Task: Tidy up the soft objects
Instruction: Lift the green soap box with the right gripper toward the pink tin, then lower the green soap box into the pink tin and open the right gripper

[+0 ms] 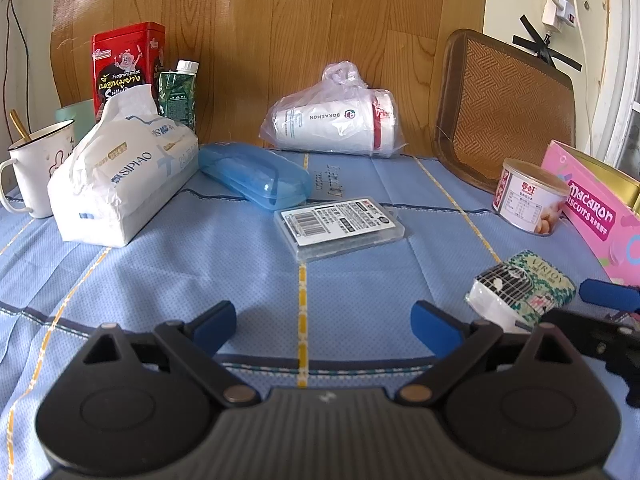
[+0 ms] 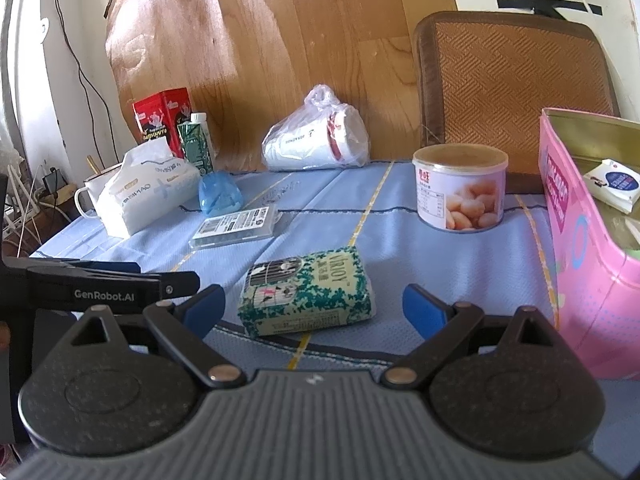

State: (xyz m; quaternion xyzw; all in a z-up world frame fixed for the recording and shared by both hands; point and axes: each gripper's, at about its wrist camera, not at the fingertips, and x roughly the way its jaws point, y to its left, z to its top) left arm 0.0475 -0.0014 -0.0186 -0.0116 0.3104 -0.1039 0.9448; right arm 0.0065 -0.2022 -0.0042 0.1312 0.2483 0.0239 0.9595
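Observation:
A small green-patterned tissue pack point(image 2: 308, 294) lies on the blue cloth just ahead of my right gripper point(image 2: 316, 308), which is open and empty around its near side. The pack also shows in the left wrist view point(image 1: 520, 286) at the right. A large white tissue pack point(image 1: 124, 176) lies at the left, also in the right wrist view point(image 2: 148, 190). My left gripper point(image 1: 324, 326) is open and empty over bare cloth. A pink macaron tin point(image 2: 580, 248) stands open at the right with a small packet point(image 2: 612, 184) inside.
A blue glasses case point(image 1: 256, 174), a clear plastic case point(image 1: 340, 226), bagged paper cups point(image 1: 336, 116), a pink can point(image 2: 460, 188), a white mug point(image 1: 36, 164), a red tin point(image 1: 126, 64) and a green carton point(image 1: 180, 92) stand on the table. A woven cushion point(image 2: 516, 92) leans at the back.

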